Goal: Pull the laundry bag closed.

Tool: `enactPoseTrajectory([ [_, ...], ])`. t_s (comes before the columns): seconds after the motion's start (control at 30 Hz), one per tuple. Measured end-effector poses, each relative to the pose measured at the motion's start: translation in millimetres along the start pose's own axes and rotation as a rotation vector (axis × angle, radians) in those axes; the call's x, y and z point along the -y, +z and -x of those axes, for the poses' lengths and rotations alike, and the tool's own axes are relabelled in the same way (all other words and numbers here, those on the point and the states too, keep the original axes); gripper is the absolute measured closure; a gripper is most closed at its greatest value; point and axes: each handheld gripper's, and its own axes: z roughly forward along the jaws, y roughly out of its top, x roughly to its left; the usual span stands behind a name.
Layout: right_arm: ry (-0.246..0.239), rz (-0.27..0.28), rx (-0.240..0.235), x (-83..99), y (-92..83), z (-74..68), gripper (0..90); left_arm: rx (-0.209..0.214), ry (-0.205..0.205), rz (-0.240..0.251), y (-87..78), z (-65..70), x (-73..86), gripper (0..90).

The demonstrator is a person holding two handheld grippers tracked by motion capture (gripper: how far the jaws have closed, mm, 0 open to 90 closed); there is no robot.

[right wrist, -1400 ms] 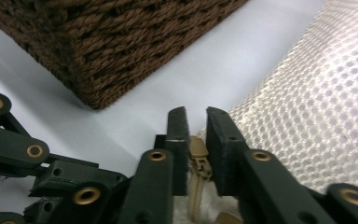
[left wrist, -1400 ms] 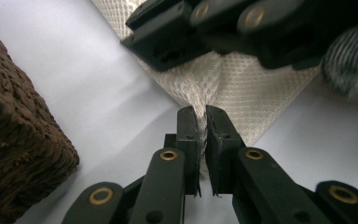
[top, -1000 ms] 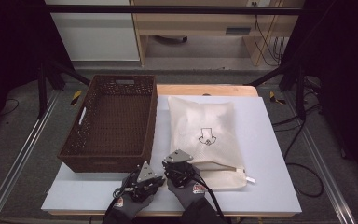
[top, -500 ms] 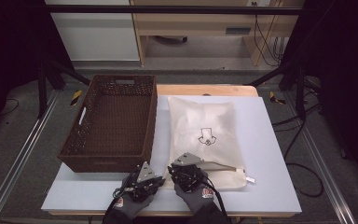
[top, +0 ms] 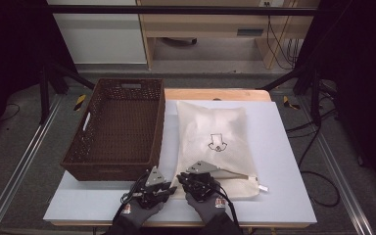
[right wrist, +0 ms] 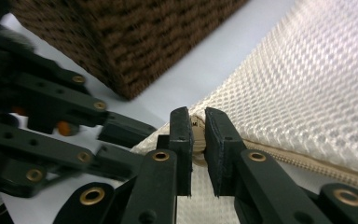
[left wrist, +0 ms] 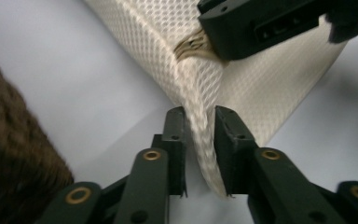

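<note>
Since a second ago, both gloved hands have drawn slightly back toward the near table edge, and the near left corner of the mesh bag (top: 214, 142) has come with them; the left gripper's (top: 162, 188) jaws have just been opening a little.

Surroundings: brown wicker basket (top: 120, 128) sits on the left part of the white table (top: 284, 161), its right wall just beside the bag's left edge and its near corner close to the left gripper. Basket interior looks bare from the high view. Cream mesh bag lies flat right of the basket, a small arrow-like print near its middle, a zipper (right wrist: 303, 161) along its near edge and a pull tab (top: 262, 187) sticking out at the near right corner. Beyond the table: grey floor, pale cabinet, wooden desk frame with cables.

Left gripper: jaws narrowly parted, a fold of the bag's mesh (left wrist: 200, 135) running between them; fabric appears to touch both pads, though blur makes the contact hard to judge.

Right gripper (top: 196, 178): jaws nearly together, pinching the bag's corner at the end of the zipper (right wrist: 196, 135). In the left gripper view its jaw tip presses on bunched fabric (left wrist: 191, 46) just above the left gripper's fold.
</note>
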Motion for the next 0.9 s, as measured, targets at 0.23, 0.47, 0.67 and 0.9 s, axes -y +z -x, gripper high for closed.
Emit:
enactPoseTrajectory([
  [0.23, 0.004, 0.002, -0.008, -2.5, -2.7, 0.7, 80.7, 0.022, -0.037, 0.009, 3.2, -5.3, -1.9, 83.5],
  [0.47, 0.055, 0.037, -0.015, 1.8, -14.3, 6.0, 72.6, -0.014, -0.013, 0.018, 2.3, 1.0, -0.7, 84.1],
  [0.67, 0.109, 0.010, -0.038, 8.3, -13.2, 7.9, 74.2, -0.026, -0.002, 0.023, 1.2, 3.9, -0.6, 84.0],
  [0.9, 0.129, 0.007, -0.053, 6.0, -4.8, 8.1, 79.7, -0.031, 0.005, 0.019, 1.7, 5.6, -0.1, 83.9],
])
